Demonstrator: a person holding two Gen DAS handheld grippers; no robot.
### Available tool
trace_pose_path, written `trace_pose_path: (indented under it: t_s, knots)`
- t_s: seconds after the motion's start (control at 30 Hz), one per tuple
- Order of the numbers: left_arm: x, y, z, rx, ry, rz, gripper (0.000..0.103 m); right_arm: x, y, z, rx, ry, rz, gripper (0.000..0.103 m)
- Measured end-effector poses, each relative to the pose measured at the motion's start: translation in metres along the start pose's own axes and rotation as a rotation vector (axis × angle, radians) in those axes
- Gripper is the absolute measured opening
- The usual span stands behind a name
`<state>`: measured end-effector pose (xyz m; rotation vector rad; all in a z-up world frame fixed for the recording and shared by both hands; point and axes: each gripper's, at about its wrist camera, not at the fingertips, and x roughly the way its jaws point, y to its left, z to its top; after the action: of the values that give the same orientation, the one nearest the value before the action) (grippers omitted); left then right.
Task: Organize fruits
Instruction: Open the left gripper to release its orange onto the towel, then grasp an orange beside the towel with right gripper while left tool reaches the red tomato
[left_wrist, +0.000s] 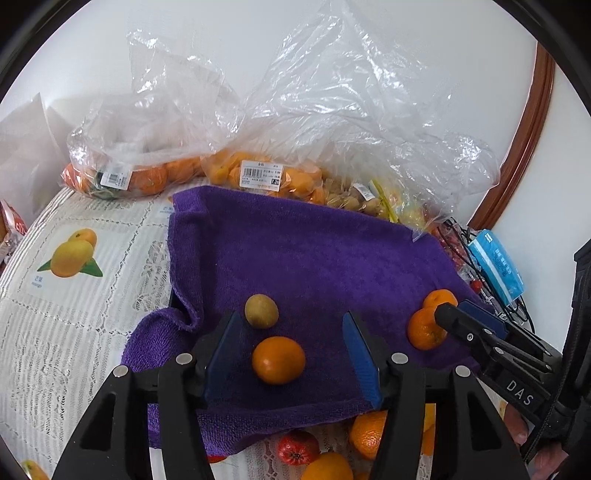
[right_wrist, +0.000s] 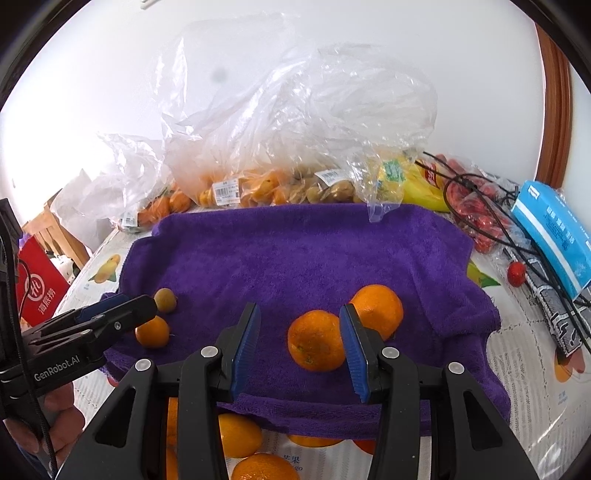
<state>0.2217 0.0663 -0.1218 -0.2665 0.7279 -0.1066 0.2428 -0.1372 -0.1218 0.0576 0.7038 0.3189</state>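
Purple towel (right_wrist: 295, 251) over lace tablecloth (left_wrist: 74, 314), bagged fruit (left_wrist: 258, 173) by white wall (left_wrist: 258, 37). Left gripper (left_wrist: 291, 343) released around orange (left_wrist: 279, 360); right gripper (right_wrist: 299, 339) released, mandarin (right_wrist: 316, 339) loose between pads.

We see the towel (right_wrist: 295, 251) bare across the middle of the right wrist view, room to pass. Bags (right_wrist: 258, 147) wall off the top. Cables (right_wrist: 480, 206) and a blue pack (right_wrist: 550, 232) crowd the right. Loose fruit (right_wrist: 240, 435) blocks the bottom edge.
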Motion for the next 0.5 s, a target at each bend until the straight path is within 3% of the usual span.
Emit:
trace_pose_path:
  t_s: [0.3, 0.5]
  knots:
    - [-0.011, 0.003, 0.003, -0.018, -0.035, 0.006, 0.057, -0.020, 0.001, -0.002, 0.024, -0.051, -0.050, 0.045]
    - [-0.015, 0.007, 0.004, -0.034, -0.041, -0.001, 0.057, -0.031, -0.002, -0.020, 0.040, 0.029, -0.028, 0.044]
